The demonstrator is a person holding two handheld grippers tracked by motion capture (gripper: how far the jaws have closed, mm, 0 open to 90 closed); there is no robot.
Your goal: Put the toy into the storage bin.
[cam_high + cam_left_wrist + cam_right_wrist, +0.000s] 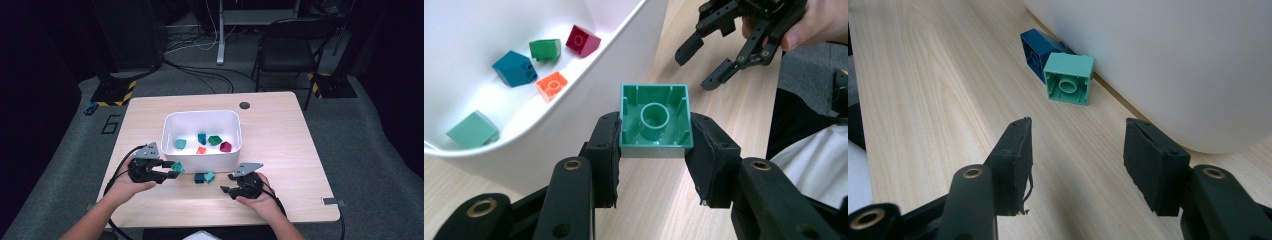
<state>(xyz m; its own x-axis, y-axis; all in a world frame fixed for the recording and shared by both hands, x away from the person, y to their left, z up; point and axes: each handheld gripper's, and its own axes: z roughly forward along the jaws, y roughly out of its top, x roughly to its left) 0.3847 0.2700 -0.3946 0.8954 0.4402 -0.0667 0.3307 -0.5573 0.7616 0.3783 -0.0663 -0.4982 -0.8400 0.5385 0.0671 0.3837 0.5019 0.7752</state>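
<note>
My left gripper (655, 142) is shut on a teal-green brick (654, 120), its hollow underside facing the camera; in the high view the left gripper (172, 170) holds this brick (178, 167) just left of the white bin's (170, 125) front wall, above the table. Inside the bin lie a mint brick (472, 129), a dark blue brick (514, 68), a green brick (546, 49), a maroon brick (582, 40) and an orange brick (552, 85). My right gripper (1077, 160) is open over the table, pointing at a mint brick (1069, 78) and a blue brick (1035, 50) lying against the bin's outer wall.
The wooden table (280, 145) has a round cable hole (244, 105) behind the bin. A black folding chair (290, 47) stands beyond the far edge. Cables trail from both grippers off the near edge.
</note>
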